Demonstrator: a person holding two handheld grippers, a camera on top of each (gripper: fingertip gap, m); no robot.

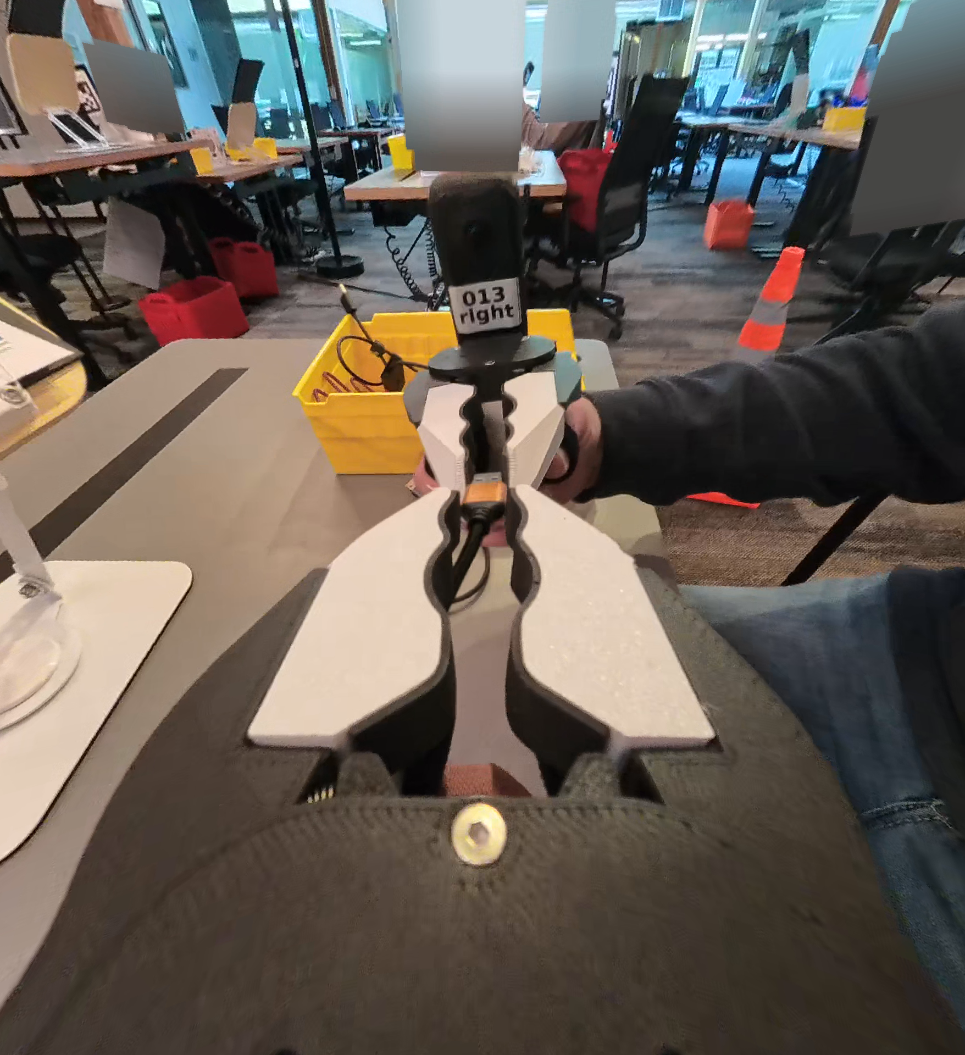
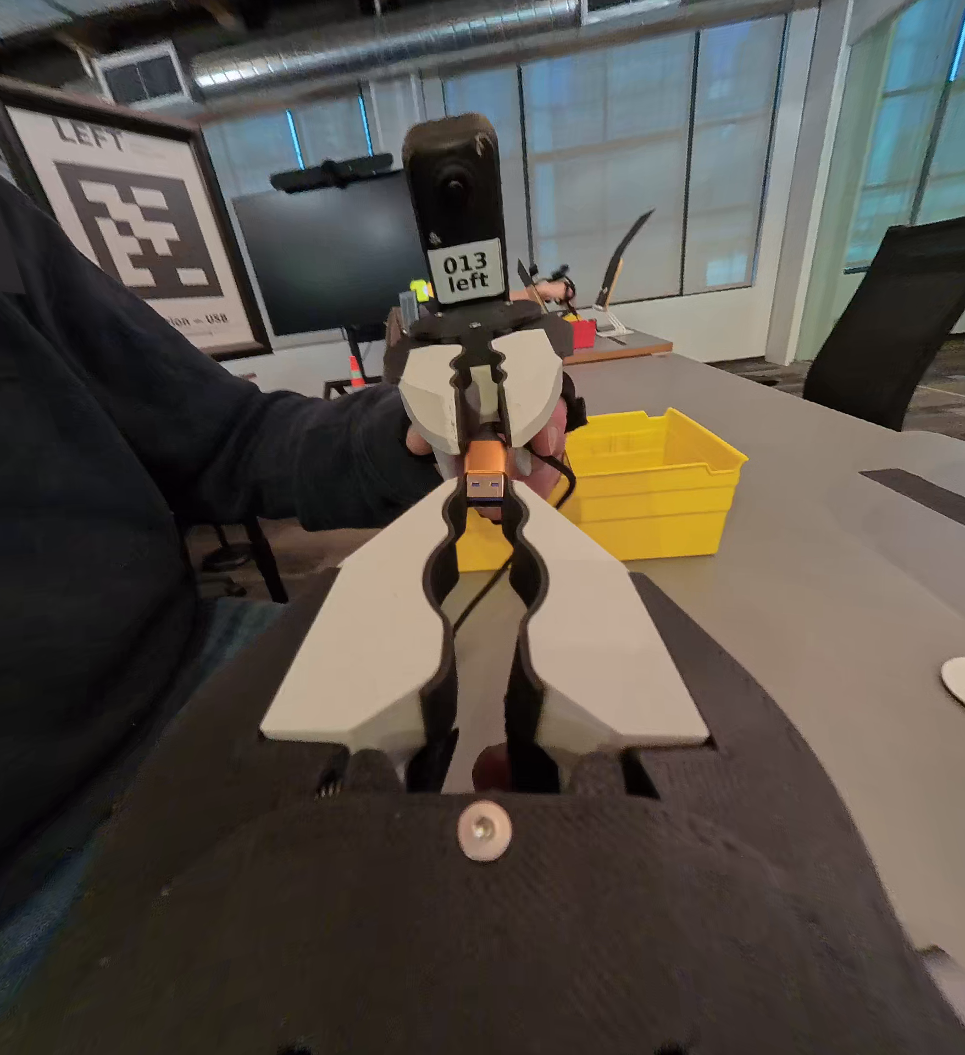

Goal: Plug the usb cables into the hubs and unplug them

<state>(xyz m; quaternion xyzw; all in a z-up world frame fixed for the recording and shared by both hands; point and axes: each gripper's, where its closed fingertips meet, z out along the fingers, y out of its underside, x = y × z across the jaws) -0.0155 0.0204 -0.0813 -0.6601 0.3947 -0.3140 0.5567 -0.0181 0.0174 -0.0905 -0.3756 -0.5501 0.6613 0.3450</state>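
Note:
An orange USB plug (image 1: pixel 485 495) with a black cable (image 1: pixel 466 551) is held above the grey table (image 1: pixel 212 491). My left gripper (image 1: pixel 484 498) is shut on the plug's orange shell, and the cable runs back between its fingers. The plug's metal end points at my right gripper (image 1: pixel 486 478), which faces the left one tip to tip. In the right wrist view the metal end (image 2: pixel 486 488) sits between the tips of my right gripper (image 2: pixel 485 492), which close on its sides. The left gripper (image 2: pixel 483 437) holds the orange shell (image 2: pixel 486 459) behind. No hub is in view.
A yellow bin (image 1: pixel 354 434) stands on the table behind the grippers with a black cable and red coils in it; it also shows in the right wrist view (image 2: pixel 657 496). A clear stand on a white base (image 1: pixel 97 656) is at the left. The person's dark sleeves reach in. Both grippers' tips are close together, under 4 cm apart.

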